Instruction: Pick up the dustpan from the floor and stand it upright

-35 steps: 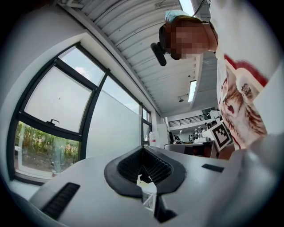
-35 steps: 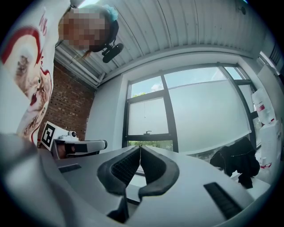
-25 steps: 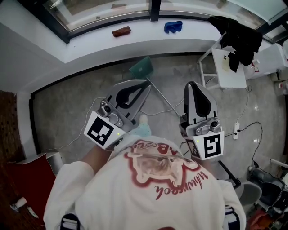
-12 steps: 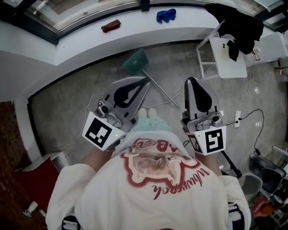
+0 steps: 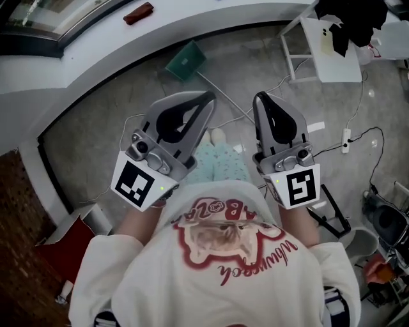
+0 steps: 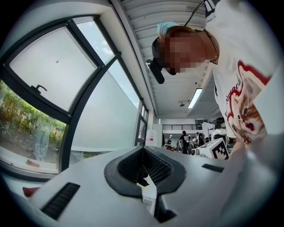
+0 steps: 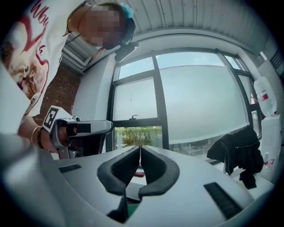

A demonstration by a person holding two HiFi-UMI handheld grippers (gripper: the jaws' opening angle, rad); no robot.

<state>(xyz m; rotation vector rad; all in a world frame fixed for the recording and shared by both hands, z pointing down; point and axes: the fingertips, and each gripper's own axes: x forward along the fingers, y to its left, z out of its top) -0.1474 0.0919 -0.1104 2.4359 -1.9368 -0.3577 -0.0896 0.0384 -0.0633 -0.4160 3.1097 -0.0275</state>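
A person in a white sweatshirt with a red cat print [image 5: 217,268] stands over a grey speckled floor [image 5: 96,140], holding one tool in each hand at the near middle of the head view. The left hand-held gripper [image 5: 208,98] points away toward the far wall, its marker cube [image 5: 135,182] nearest the body. In the left gripper view its ribbed black pads [image 6: 153,166] meet at the tips [image 6: 143,150], so it is closed with nothing between the jaws. The right hand-held gripper [image 5: 260,98] lies just right of it and roughly parallel, with its own marker cube [image 5: 300,187] near the sleeve. Its jaws are also pressed together and empty in the right gripper view [image 7: 140,148]. Between the two tools the person's pale green trouser legs [image 5: 220,163] and light-coloured feet [image 5: 217,135] show on the floor. A white power strip [image 5: 346,135] with trailing cables lies to the right. Beyond the jaw tips, the green plastic dustpan [image 5: 185,60] lies flat on the floor, well apart from both tools. Its thin long handle [image 5: 217,92] runs back toward the gap between them. Just past the dustpan curves a white window ledge [image 5: 96,57] with a small reddish-brown object [image 5: 138,13] on it. At the far right stands a small white table [image 5: 332,57] with a black garment [image 5: 351,19] draped over it.
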